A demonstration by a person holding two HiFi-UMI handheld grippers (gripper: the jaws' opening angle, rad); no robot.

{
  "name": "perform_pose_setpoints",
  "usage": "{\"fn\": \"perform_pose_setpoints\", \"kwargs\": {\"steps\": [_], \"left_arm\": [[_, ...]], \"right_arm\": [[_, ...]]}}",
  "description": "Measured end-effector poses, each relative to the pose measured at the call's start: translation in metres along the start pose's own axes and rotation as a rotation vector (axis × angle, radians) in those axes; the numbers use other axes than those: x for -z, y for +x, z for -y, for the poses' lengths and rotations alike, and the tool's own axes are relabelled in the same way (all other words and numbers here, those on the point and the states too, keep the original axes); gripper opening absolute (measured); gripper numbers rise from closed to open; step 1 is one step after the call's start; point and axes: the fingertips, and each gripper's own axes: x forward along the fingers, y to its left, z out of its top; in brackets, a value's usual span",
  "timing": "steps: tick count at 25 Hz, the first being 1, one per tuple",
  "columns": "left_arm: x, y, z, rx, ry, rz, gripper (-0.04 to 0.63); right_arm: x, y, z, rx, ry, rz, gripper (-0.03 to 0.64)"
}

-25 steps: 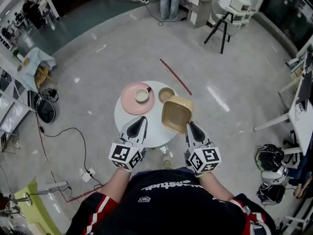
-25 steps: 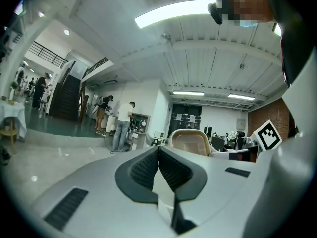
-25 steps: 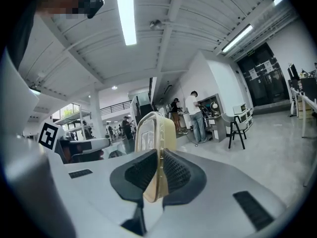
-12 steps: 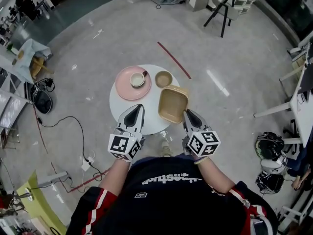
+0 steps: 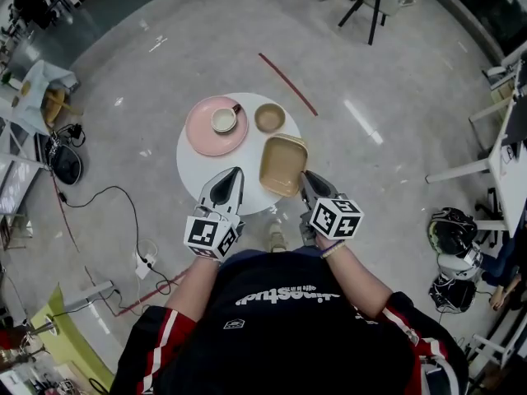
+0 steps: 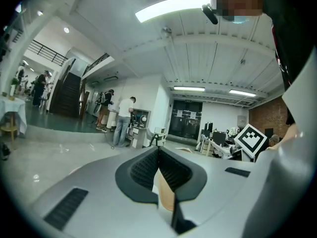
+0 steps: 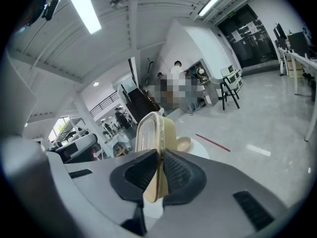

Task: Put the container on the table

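**Tan container pinched over the table's right edge**

Grey polished floor (image 5: 395,81) spreads around a small round white table (image 5: 198,167). A red strip (image 5: 288,83) lies on the floor beyond the table and black cables (image 5: 123,220) trail off to its left. On the table sit a pink plate (image 5: 206,134) with a cup (image 5: 223,120) on it, and just beside the plate a small tan bowl (image 5: 270,118).

The right gripper (image 5: 303,175) is clenched on the near rim of the tan container (image 5: 282,164). From the head view the container overlaps the table's right edge, and whether it touches the top I cannot tell. The left gripper (image 5: 236,171) points at the table's near edge.

The person's torso fills the bottom of the head view, and the marker cubes cover both hands.

In the right gripper view the container (image 7: 156,130) stands on edge between the jaws of the right gripper (image 7: 159,155), with the bowl (image 7: 183,144) and the red strip (image 7: 213,143) behind it. In the left gripper view the left gripper (image 6: 158,150) has its jaws pressed together on nothing. Its body hides most of the table, leaving only a sliver of white and tan below the pads.
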Motion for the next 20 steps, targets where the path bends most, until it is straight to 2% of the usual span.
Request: {"fn": "perform_pose_setpoints", "kwargs": {"steps": [9,14,20], "left_arm": [[0.027,0.026,-0.001,-0.015,0.065,0.006,0.023],[0.041,0.041,-0.005,-0.028,0.069,-0.006,0.023],[0.049,0.055,-0.007,-0.037,0.073,-0.026,0.023]], "right_arm": [[0.024,0.032,0.041,0.03,0.178,-0.081,0.054],[0.036,0.045,0.063,0.062,0.255,-0.104,0.055],[0.051,0.065,0.089,0.081,0.406,-0.127,0.055]]}}
